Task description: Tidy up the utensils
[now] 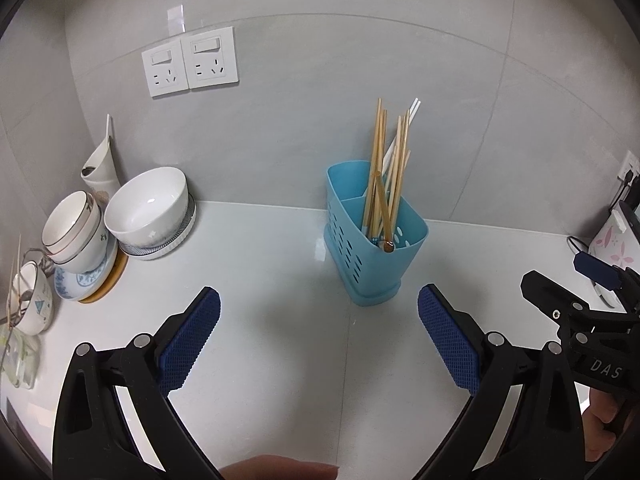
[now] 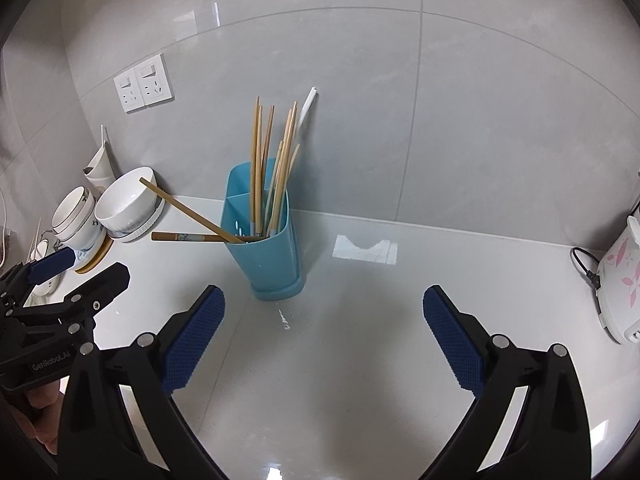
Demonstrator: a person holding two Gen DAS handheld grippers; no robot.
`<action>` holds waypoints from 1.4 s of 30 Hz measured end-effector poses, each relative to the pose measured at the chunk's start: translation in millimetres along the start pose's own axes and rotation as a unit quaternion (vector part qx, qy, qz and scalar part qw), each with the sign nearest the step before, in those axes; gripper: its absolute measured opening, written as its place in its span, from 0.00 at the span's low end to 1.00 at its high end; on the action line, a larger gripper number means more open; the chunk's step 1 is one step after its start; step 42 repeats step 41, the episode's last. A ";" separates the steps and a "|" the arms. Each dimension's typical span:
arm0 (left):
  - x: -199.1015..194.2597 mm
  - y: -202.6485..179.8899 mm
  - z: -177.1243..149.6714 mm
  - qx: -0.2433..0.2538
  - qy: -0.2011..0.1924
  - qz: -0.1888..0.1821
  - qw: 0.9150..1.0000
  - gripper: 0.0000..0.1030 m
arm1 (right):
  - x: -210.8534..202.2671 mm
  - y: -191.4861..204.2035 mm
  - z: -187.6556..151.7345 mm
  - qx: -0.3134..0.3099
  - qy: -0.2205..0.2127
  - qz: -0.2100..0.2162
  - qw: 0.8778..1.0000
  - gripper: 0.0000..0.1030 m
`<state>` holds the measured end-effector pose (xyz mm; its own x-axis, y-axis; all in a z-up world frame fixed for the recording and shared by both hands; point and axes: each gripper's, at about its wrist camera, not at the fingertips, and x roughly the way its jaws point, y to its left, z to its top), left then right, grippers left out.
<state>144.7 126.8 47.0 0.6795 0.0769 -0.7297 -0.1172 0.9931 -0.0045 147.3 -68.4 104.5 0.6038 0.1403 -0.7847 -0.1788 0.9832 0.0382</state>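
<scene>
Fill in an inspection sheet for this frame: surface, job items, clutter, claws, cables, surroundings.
Surface: white counter, glossy, with a small wet smear in front of the holder.
Job's things: blue holder upright; most chopsticks stand inside, two slant out over its left rim.
Clutter: stacked bowls and plates at left.
Claws: left claw open, empty; right claw open, empty.
Cables: black cord to the appliance at right.
Surroundings: grey tiled wall, double socket.
</scene>
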 end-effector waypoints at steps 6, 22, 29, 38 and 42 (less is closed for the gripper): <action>1.5 -0.3 1.0 0.002 0.003 -0.004 1.000 0.94 | 2.7 0.1 1.7 0.000 0.001 0.000 1.000 0.93; 4.7 1.3 3.9 0.003 0.008 -0.012 1.000 0.94 | 7.1 -0.2 4.1 0.003 0.003 -0.001 1.000 0.93; 5.1 1.9 4.2 0.002 0.008 -0.010 1.000 0.94 | 7.7 0.6 4.5 0.004 0.004 -0.001 1.000 0.93; 7.3 4.3 4.8 0.000 0.013 -0.016 1.000 0.94 | 8.0 1.4 3.7 0.003 0.004 0.000 1.000 0.93; 6.6 4.3 5.1 0.000 0.010 -0.015 1.000 0.94 | 8.3 1.5 3.8 0.003 0.005 0.000 1.000 0.93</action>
